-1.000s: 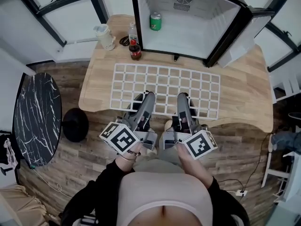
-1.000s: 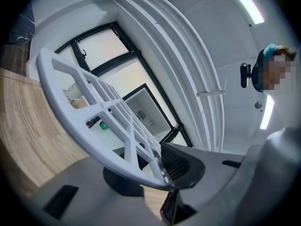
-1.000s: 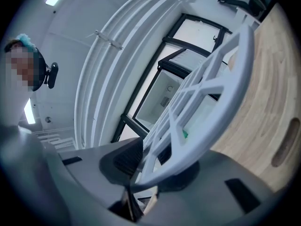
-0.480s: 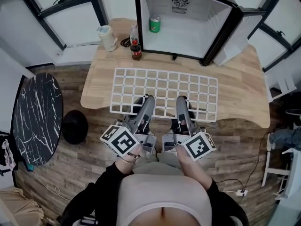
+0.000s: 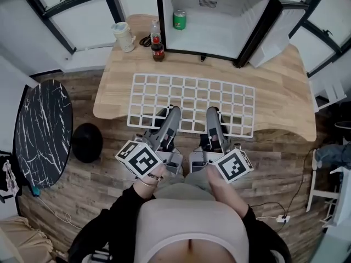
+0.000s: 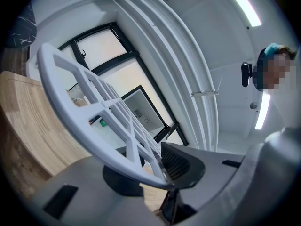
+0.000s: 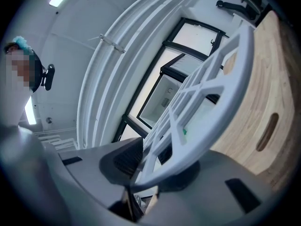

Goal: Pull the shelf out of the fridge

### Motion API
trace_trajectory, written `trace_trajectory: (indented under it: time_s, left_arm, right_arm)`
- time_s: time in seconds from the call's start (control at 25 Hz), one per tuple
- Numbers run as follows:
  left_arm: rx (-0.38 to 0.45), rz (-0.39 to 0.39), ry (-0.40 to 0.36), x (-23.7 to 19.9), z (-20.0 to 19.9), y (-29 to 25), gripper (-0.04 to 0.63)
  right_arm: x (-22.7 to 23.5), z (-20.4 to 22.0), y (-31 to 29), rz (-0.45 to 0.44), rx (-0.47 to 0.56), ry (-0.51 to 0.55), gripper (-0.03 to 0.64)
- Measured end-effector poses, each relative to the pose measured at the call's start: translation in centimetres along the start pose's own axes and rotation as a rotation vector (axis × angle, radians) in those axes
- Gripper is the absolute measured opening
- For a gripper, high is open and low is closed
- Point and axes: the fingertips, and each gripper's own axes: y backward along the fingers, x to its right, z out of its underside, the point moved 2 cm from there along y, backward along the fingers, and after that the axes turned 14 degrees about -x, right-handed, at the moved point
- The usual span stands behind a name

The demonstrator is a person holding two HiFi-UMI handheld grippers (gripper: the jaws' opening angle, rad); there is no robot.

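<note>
Lying clear of the fridge (image 5: 219, 21), long axis across its front, the shelf (image 5: 192, 100) had left gripper (image 5: 174, 112) and right gripper (image 5: 211, 113) both clamped on its rim farthest from the fridge.

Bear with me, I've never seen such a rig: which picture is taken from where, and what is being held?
No robot: a person holds a two-jaw gripper in each hand. One picture is from a camera on the person's head, looking down. The other two are from cameras on the left gripper and right gripper, looking along their jaws. Both grip the near edge of a white shelf over a wooden table. Behind stands an open fridge with a can inside; a bottle and a cup stand beside it.
</note>
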Motion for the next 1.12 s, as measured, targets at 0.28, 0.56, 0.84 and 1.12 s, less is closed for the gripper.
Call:
trace_trajectory:
  time_s: [0.28, 0.56, 0.84, 1.12]
  left_arm:
    - [0.013, 0.015, -0.021, 2.0, 0.5, 0.9, 0.101]
    - [0.017, 0.007, -0.03, 5.2, 3.8, 2.5, 0.101]
    - [0.037, -0.01, -0.026, 10.0, 10.0, 5.9, 0.101]
    - [0.061, -0.023, -0.007, 15.2, 16.2, 10.0, 0.101]
  right_arm:
    - [-1.4, -0.6, 1.7, -0.05, 0.015, 0.023, 0.106]
    - [-1.3, -0.2, 6.5, -0.04, 0.012, 0.012, 0.106]
    - [-1.4, 1.1, 14.7, -0.036, -0.013, 0.013, 0.106]
    - [-2.3, 2.5, 23.3, -0.038, -0.041, 0.023, 0.106]
